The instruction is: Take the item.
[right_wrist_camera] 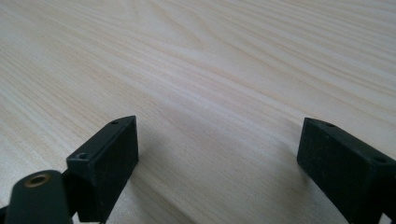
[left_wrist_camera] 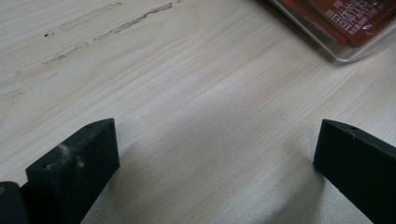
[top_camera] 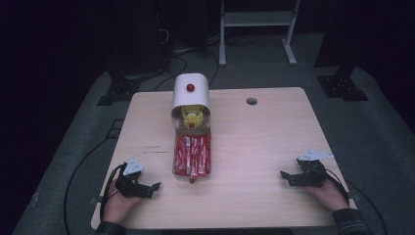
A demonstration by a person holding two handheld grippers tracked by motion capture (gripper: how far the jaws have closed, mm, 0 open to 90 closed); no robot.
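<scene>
Two hand-held grippers, left [top_camera: 155,186] and right [top_camera: 284,174], rest wide apart beside a clear tray [top_camera: 175,161] of red packets [top_camera: 192,154].

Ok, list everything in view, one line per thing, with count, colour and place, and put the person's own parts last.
Table: one, light wood, centre of the high view, with a round hole near its far edge.
White container: one, white with a red knob, far middle of the table.
Yellow item: one, yellow, inside the container's open front; what it is I cannot tell.
Clear tray: one, see-through, pulled out toward the person, holding red packets.
White frame: one, on the floor beyond the table.
Left claw: black, open, near left of the table.
Right claw: black, open, near right.
</scene>
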